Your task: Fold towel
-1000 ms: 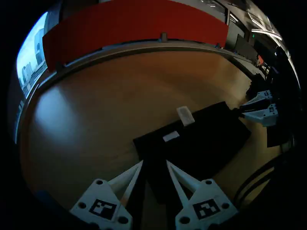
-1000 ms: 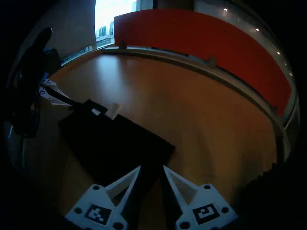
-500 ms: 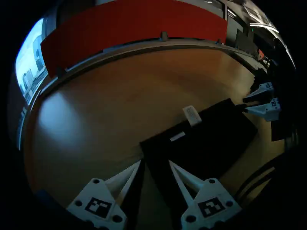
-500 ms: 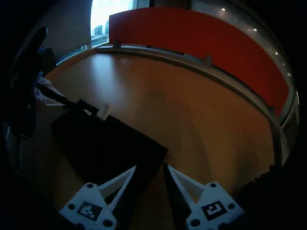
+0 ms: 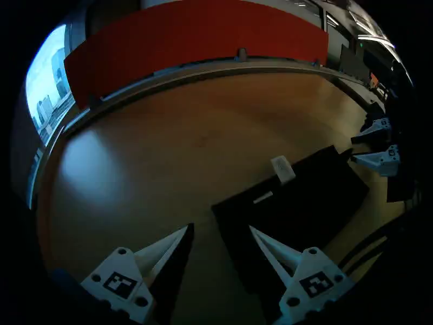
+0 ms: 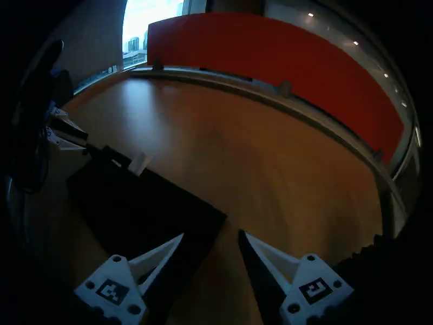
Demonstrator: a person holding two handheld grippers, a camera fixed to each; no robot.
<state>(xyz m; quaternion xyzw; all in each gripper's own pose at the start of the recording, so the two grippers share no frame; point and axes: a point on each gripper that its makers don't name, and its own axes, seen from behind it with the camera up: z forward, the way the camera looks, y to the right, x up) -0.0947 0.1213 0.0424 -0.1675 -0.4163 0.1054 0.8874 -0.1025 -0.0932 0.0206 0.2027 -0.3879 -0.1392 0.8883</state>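
My left gripper (image 5: 219, 227) and right gripper (image 6: 211, 234) have both spread wide since a second ago, releasing the folded black cloth towel (image 5: 303, 206), which lies flat on the brown wooden table (image 5: 162, 146).

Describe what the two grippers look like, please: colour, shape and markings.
Both the left gripper and the right gripper have two white, pointed, wedge-shaped fingers. Each finger base carries a square black-and-white marker and small round holes.
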